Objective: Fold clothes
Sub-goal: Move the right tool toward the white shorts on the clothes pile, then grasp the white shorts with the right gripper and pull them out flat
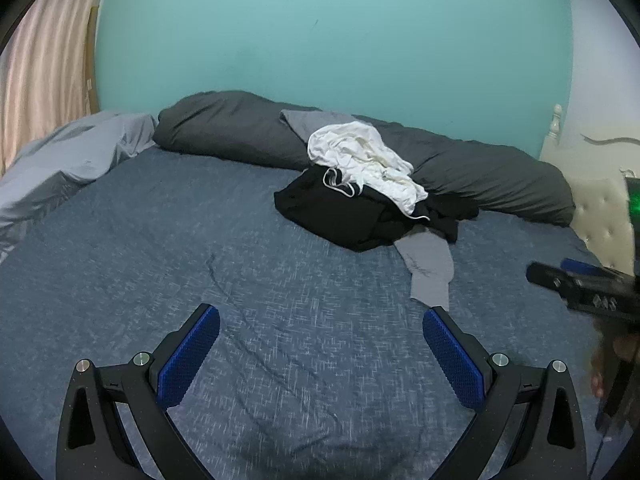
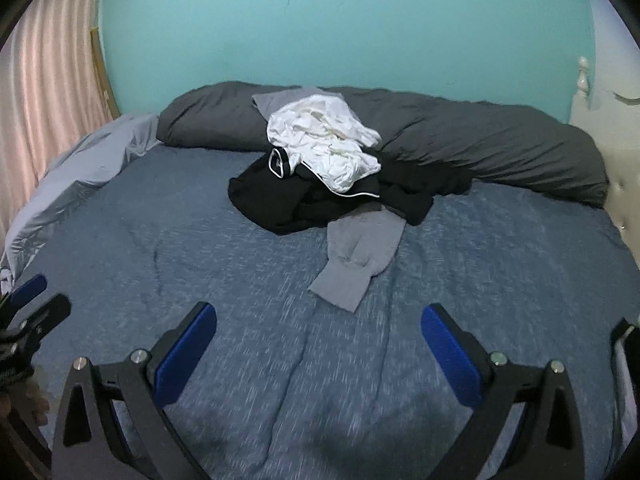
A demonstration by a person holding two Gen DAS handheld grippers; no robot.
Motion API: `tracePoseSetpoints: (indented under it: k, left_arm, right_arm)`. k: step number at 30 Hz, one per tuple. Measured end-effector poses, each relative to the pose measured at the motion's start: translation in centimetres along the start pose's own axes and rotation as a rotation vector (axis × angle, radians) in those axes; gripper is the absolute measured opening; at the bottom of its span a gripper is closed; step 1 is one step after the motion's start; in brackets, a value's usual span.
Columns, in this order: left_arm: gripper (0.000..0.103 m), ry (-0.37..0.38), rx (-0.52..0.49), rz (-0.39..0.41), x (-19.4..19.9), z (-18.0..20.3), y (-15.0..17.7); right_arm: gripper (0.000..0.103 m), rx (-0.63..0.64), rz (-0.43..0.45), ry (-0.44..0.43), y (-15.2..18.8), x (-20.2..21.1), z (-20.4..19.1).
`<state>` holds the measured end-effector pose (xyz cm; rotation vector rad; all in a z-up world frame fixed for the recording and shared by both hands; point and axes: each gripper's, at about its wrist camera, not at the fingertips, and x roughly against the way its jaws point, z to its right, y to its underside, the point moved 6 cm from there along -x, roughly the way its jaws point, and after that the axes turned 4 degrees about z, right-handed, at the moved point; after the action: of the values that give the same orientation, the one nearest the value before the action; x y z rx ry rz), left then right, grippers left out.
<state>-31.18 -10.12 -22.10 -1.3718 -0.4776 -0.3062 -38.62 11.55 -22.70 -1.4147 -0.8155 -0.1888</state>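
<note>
Nearest the lens: left hand-held gripper (image 1: 321,320), blue pads spread wide with nothing between them, poised over bare blue bedspread (image 1: 240,280) near the bed's front edge. Right hand-held gripper (image 2: 319,318) likewise spread wide and empty, above the same front stretch of the bed, well short of the clothes.

Pile of clothes (image 1: 360,200) toward the bed's far edge, right of centre, partly leaning on a long dark grey rolled duvet (image 1: 224,128) that runs along that far edge. On top, a crumpled white garment (image 1: 364,160); under it, a bunched black garment (image 1: 332,216) with thin white piping; beneath both, a grey garment (image 1: 430,276), one flat end reaching out toward the front edge, another part showing behind the white one against the duvet. Grey end just ahead of the right pad in the left wrist view, not touching.

At the bed's left edge, a rumpled pale grey sheet (image 1: 68,160). Beyond it, a pink curtain (image 1: 36,80). Behind the bed, a turquoise wall (image 1: 320,40). At the right edge, a cream tufted headboard (image 1: 600,216).
</note>
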Motion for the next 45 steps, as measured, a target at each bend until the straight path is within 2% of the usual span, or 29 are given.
tracePoseSetpoints:
  k: [5,9,10,12,15,19,24,28,29,31,33,37,38,40,42,45]
  left_arm:
    - [0.103,0.011,0.032,-0.004,-3.3,-1.2,1.0]
    - [0.103,0.000,0.047,-0.025,-6.2,-2.1,1.7]
    - [0.103,0.004,0.058,-0.032,-7.1,-2.4,1.9]
    - [0.103,0.012,0.078,-0.042,-8.2,-2.7,2.2]
    - [0.103,0.023,0.105,-0.055,-9.8,-3.2,2.6]
    - [0.103,0.039,0.131,-0.054,-10.9,-3.4,2.9]
    - [0.103,0.061,0.143,-0.069,-11.5,-3.8,3.8]
    - [0.103,0.084,0.141,-0.072,-11.5,-3.9,4.4]
    - [0.103,0.080,0.138,-0.072,-11.5,-4.0,4.5]
    - [0.103,0.080,0.155,-0.075,-11.6,-4.3,4.7]
    - [0.103,0.074,0.159,-0.079,-11.7,-4.6,4.8]
    - [0.103,0.062,0.201,-0.074,-11.8,-5.5,5.0]
    - [0.103,0.064,0.208,-0.074,-11.7,-5.6,5.1]
    - [0.103,0.071,0.206,-0.077,-11.7,-5.3,5.2]
    - [0.103,0.077,0.207,-0.081,-11.6,-5.1,5.2]
    - [0.103,0.082,0.215,-0.088,-11.2,-5.0,5.0]
  right_arm:
    - [0.103,-0.016,0.008,0.000,-1.4,-5.9,1.2]
    - [0.102,-0.027,-0.032,0.005,-2.1,-11.2,2.2]
    - [0.100,-0.033,-0.040,0.008,-2.3,-12.4,2.4]
    - [0.090,-0.040,-0.047,-0.004,-2.9,-14.8,2.6]
    - [0.089,-0.044,-0.054,-0.011,-3.6,-17.9,2.8]
    - [0.088,-0.013,-0.048,0.004,-5.0,-21.5,2.8]
    - [0.079,0.081,-0.046,0.039,-6.4,-25.6,2.1]
    - [0.076,0.118,-0.019,0.059,-7.7,-27.9,1.8]
    - [0.071,0.129,-0.020,0.067,-8.0,-28.6,1.7]
    - [0.066,0.155,-0.022,0.079,-8.6,-29.7,1.4]
    - [0.056,0.183,-0.012,0.093,-9.3,-30.6,1.0]
    - [0.048,0.216,-0.032,0.107,-10.1,-32.3,0.7]
    - [0.043,0.218,-0.047,0.100,-10.1,-32.8,0.7]
    - [0.030,0.249,-0.079,0.113,-9.9,-33.6,0.5]
    - [0.009,0.259,-0.085,0.100,-10.1,-33.5,0.4]
    - [0.006,0.271,-0.060,0.068,-10.5,-32.0,-0.3]
